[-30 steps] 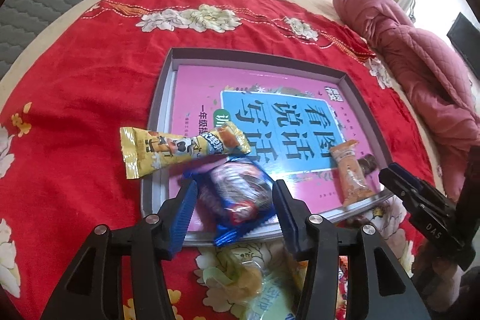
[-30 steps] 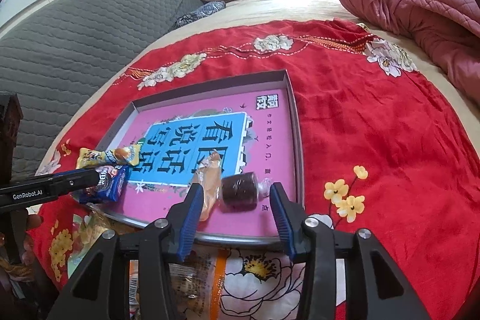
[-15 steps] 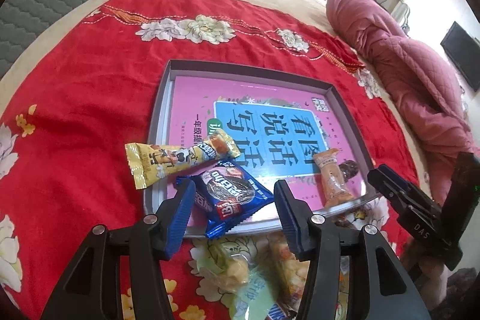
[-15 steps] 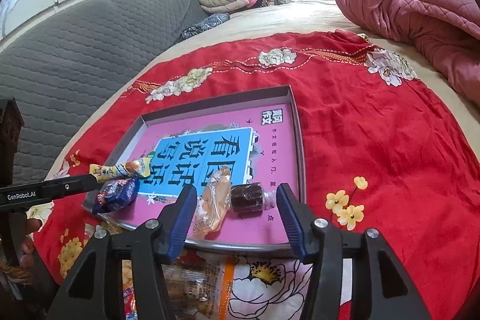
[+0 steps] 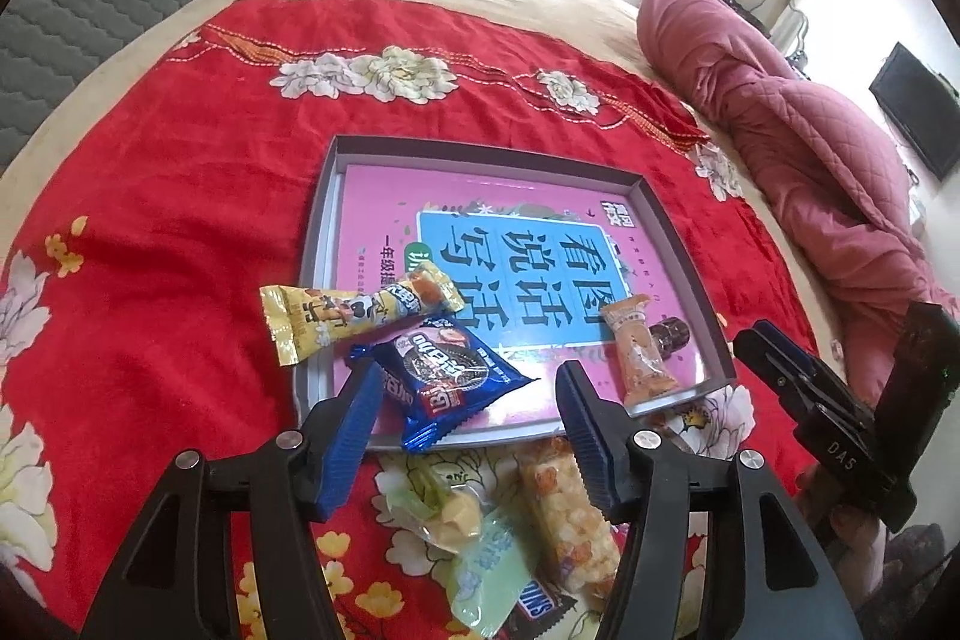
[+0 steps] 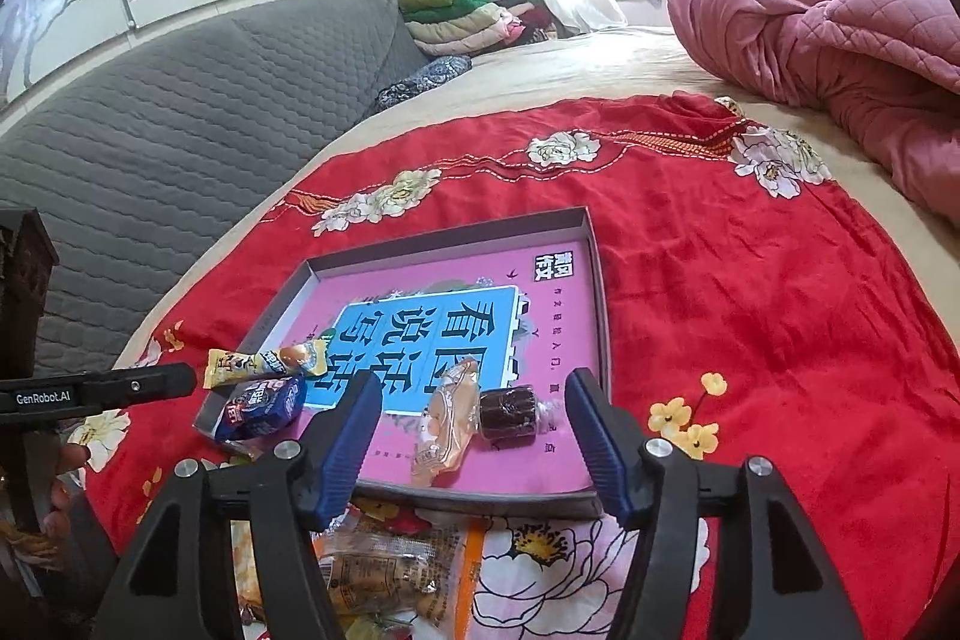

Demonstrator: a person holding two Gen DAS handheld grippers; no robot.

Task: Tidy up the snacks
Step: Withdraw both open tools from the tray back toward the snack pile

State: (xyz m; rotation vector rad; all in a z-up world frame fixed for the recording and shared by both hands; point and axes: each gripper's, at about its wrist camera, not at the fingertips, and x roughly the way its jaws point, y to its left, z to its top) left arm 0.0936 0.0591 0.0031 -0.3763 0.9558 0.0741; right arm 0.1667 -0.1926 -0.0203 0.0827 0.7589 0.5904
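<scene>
A grey tray (image 5: 321, 244) lined with a pink and blue book cover lies on the red cloth. A blue cookie pack (image 5: 444, 376) rests over the tray's near rim, with a yellow snack bar (image 5: 354, 316) beside it. My left gripper (image 5: 468, 382) hovers just behind the blue pack. Its jaws are opening and its pads do not touch the pack. An orange pastry pack (image 6: 447, 418) and a dark brown candy (image 6: 510, 409) lie in the tray's near right corner. My right gripper (image 6: 474, 391) stands behind them, its jaws opening with nothing pressed between them.
Loose snacks lie on the red flowered cloth (image 5: 150, 220) in front of the tray: a puffed rice bar (image 5: 561, 508), a green pack (image 5: 486, 562) and a clear bag (image 6: 372, 562). A pink quilt (image 6: 840, 40) is heaped at the right, and a grey headboard (image 6: 150, 112) rises at the left.
The left gripper let go of the blue pack and drew back upward; the pack now lies flat on the tray's rim. The right jaws widened away from the brown candy.
</scene>
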